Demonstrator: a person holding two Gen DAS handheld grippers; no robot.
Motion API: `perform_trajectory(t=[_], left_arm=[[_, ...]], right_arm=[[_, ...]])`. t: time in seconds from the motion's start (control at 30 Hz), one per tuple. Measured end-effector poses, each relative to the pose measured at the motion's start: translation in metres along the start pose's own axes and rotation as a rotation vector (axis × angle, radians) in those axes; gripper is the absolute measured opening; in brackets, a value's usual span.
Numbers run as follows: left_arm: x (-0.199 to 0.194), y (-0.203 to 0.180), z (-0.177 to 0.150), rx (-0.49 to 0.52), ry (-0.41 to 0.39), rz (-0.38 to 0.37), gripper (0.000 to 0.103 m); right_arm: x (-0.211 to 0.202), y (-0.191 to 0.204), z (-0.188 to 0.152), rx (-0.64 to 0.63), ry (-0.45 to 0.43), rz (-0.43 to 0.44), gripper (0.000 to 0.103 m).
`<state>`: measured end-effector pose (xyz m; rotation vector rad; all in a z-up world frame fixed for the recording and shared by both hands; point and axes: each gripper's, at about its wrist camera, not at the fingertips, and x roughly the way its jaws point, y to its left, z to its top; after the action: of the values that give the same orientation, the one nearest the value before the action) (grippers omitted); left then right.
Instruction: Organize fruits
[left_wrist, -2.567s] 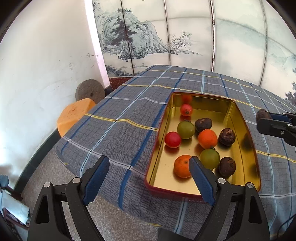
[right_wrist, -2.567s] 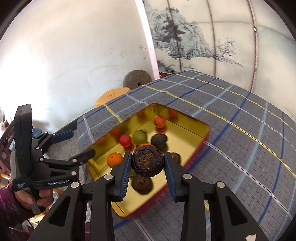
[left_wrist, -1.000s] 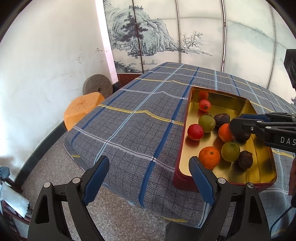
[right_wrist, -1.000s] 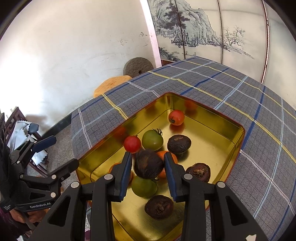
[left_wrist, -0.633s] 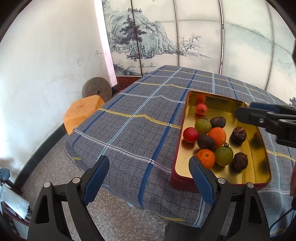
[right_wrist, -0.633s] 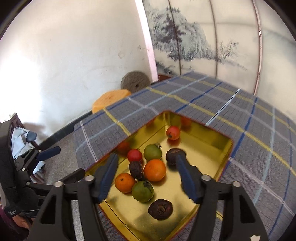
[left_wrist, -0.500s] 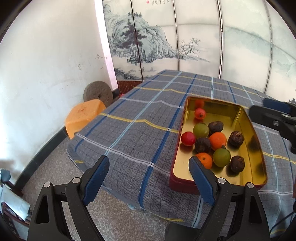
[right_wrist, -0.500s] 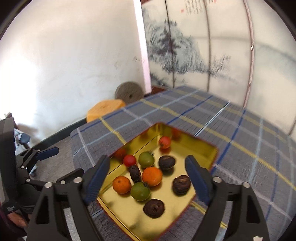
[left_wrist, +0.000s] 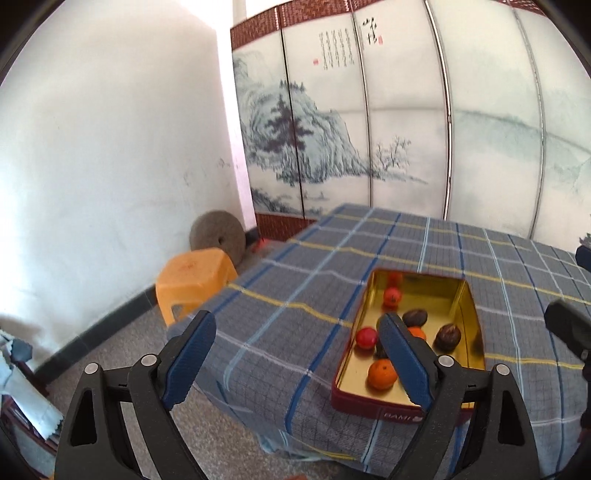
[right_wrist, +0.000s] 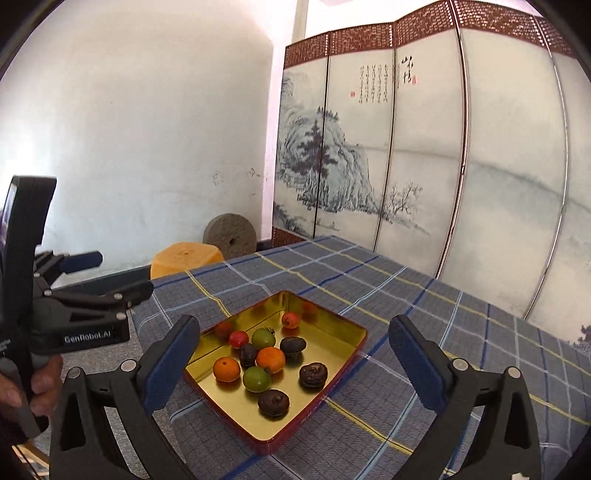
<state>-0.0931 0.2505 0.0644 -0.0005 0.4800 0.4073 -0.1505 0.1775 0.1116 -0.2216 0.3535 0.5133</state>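
Note:
A gold tin tray (right_wrist: 334, 323) with a red outer wall sits on the checked tablecloth and holds several fruits: oranges (right_wrist: 270, 360), green fruits (right_wrist: 256, 379), red fruits (right_wrist: 238, 338) and dark wrinkled fruits (right_wrist: 313, 374). My right gripper (right_wrist: 295, 354) is open and empty, held back and above the tray. My left gripper (left_wrist: 295, 354) is open and empty, off the table's near left corner; it also shows in the right wrist view (right_wrist: 107, 280). The tray also shows in the left wrist view (left_wrist: 467, 306), partly behind my right finger (left_wrist: 404, 363).
The table (left_wrist: 295, 295) wears a blue-grey checked cloth that hangs over its edges. An orange plastic stool (left_wrist: 194, 282) and a round millstone (left_wrist: 217, 240) stand on the floor at the left. A painted folding screen (right_wrist: 406, 166) stands behind the table.
My right gripper opened and dropped the dark fruit into the tray beside the orange. Both grippers then pulled back and up, away from the tray.

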Motion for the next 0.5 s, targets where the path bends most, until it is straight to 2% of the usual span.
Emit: perform_trajectory(t=[0.13,0.27,0.5], left_arm=[[-0.033,-0.001,0.014,-0.003,-0.092,0.0,0.103],[-0.065,-0.003,0.026,0.009,-0.175,0.004,0.103],[-0.095,-0.006,0.038,-0.022,-0.184,-0.096,0.103]], right_arm=[[-0.02,-0.003,0.002,0.007,-0.035,-0.012,0.103],[-0.035,-0.011,0.002,0.022,-0.058,-0.028,0.103],[-0.055,-0.024,-0.002,0.046,-0.077,-0.052,0.103]])
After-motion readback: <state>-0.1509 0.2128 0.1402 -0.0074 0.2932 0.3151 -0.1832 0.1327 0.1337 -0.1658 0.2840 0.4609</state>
